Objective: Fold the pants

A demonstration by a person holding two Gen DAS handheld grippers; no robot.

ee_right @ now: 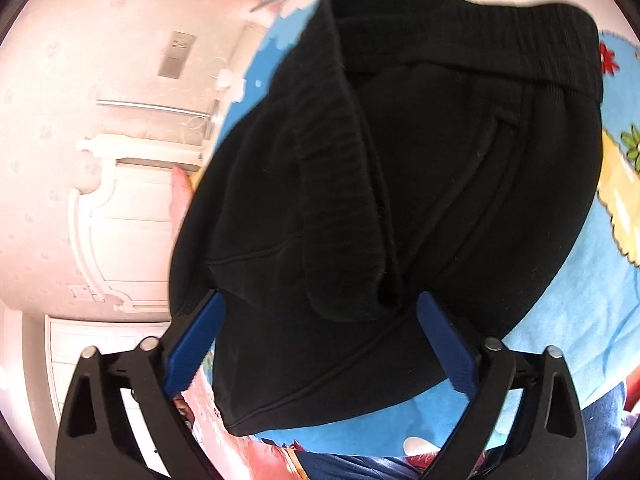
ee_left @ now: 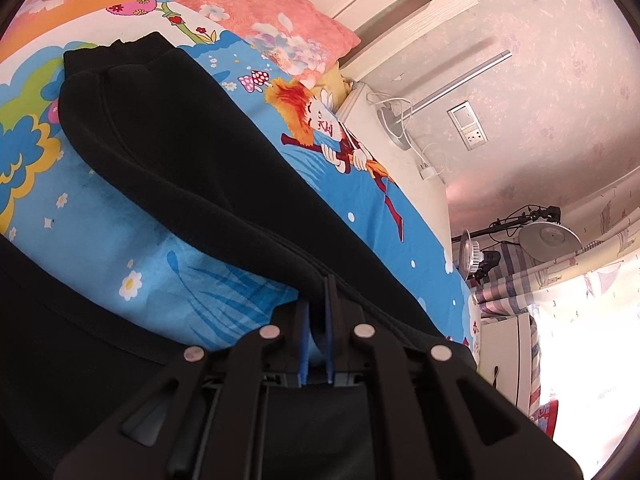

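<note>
Black pants lie on a bed with a bright cartoon sheet. In the left wrist view my left gripper is shut on a fold of the black fabric, which stretches away toward the pants' far end. In the right wrist view the pants fill the middle, with the ribbed waistband folded over the top layer. My right gripper is open, its blue pads on either side of the pants' near edge, gripping nothing.
A pink floral pillow lies at the head of the bed by the white headboard. A lamp stand and cables are beside the bed. A white cabinet stands past the bed edge.
</note>
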